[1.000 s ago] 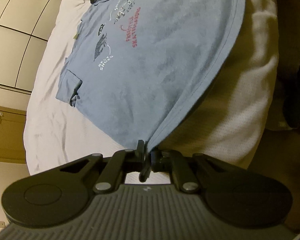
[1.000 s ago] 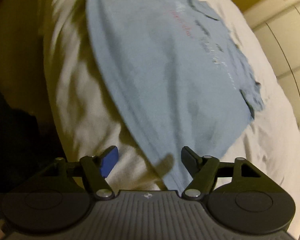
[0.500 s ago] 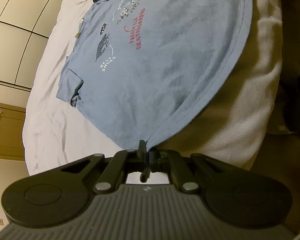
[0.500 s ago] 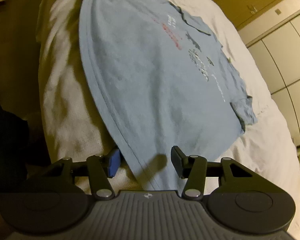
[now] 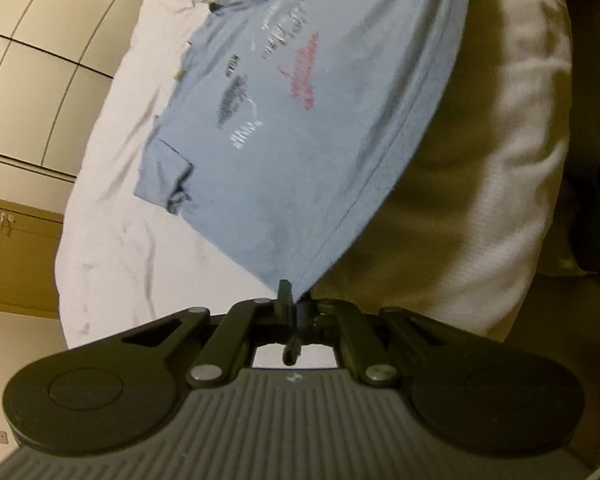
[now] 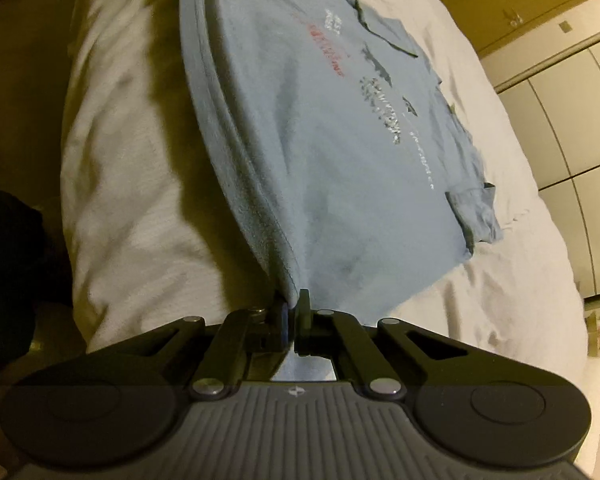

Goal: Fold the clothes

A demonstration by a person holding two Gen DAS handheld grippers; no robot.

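T-shirt (image 5: pixel 300 152) spread print-up on white bed (image 5: pixel 112 240), hem at near bed edge. Left gripper (image 5: pixel 290 304): fingers pinching one hem corner. Right gripper (image 6: pixel 292 312): fingers pinching other hem corner. Likely step: hem-to-collar fold. Next: lift both corners evenly, carry toward collar (image 6: pixel 380 28), keep hem taut.

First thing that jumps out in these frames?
A blue T-shirt with red and white print, spread face-up on a white bed. Each hand-held gripper, left and right, is shut on a hem corner at the near bed edge.
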